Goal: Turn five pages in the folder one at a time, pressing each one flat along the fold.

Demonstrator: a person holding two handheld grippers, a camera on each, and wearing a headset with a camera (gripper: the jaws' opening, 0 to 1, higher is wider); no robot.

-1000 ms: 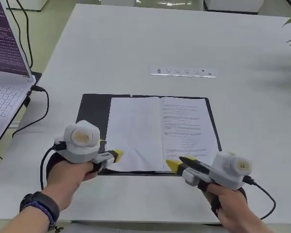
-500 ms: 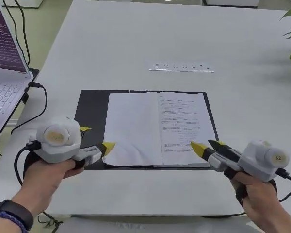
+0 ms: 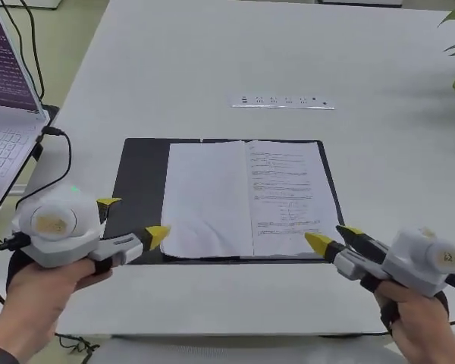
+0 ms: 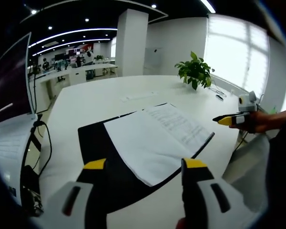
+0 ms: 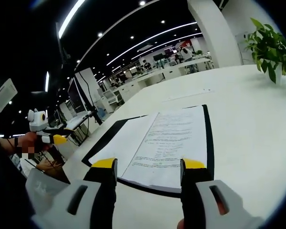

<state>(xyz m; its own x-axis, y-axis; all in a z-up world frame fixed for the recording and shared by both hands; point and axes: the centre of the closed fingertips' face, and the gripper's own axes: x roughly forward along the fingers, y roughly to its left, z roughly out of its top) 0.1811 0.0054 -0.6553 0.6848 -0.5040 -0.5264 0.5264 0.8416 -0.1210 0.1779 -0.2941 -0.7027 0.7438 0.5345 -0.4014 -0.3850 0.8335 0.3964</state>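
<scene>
Right now both grippers hover at the table's near edge, jaws spread and empty: my left gripper (image 3: 133, 218) beside the near-left corner of the folder (image 3: 142, 182), my right gripper (image 3: 334, 236) at its near-right corner. The folder lies open and flat. I judge I'm between pages; next I pinch only the printed page (image 3: 288, 189) at its near corner.

L gripper (image 3: 133, 218) jaws apart, R gripper (image 3: 334, 236) jaws apart, both aimed inward

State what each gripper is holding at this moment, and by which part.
Nothing is held. The left gripper and the right gripper are both open and empty, near the folder's front corners.
</scene>
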